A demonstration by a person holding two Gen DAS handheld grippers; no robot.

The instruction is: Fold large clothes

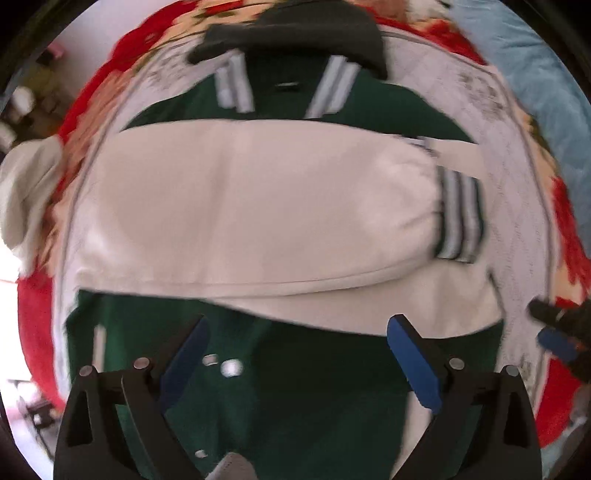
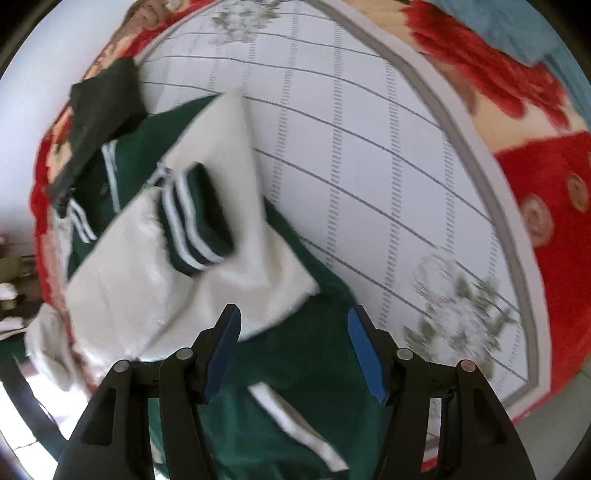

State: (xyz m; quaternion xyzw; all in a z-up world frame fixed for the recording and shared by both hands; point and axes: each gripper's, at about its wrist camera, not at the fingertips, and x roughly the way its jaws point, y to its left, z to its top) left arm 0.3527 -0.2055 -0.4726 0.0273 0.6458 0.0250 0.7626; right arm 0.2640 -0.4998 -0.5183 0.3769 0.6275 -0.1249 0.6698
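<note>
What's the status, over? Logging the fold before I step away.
Left hand-held gripper open, empty; right hand-held gripper open, empty. Green varsity jacket flat, cream sleeves folded across. Dark folded garment touching its collar.

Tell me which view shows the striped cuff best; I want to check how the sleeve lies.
The right wrist view: the cuff sits near centre, stripes distinct, lying on the white sleeve. The left wrist view shows the cuff too, but blurred and toward the right edge.

A white quilted bedspread with grey grid lines (image 2: 369, 147) covered the bed. A red floral blanket (image 2: 546, 184) lay beneath it. Bright daylight flooded the left.
</note>
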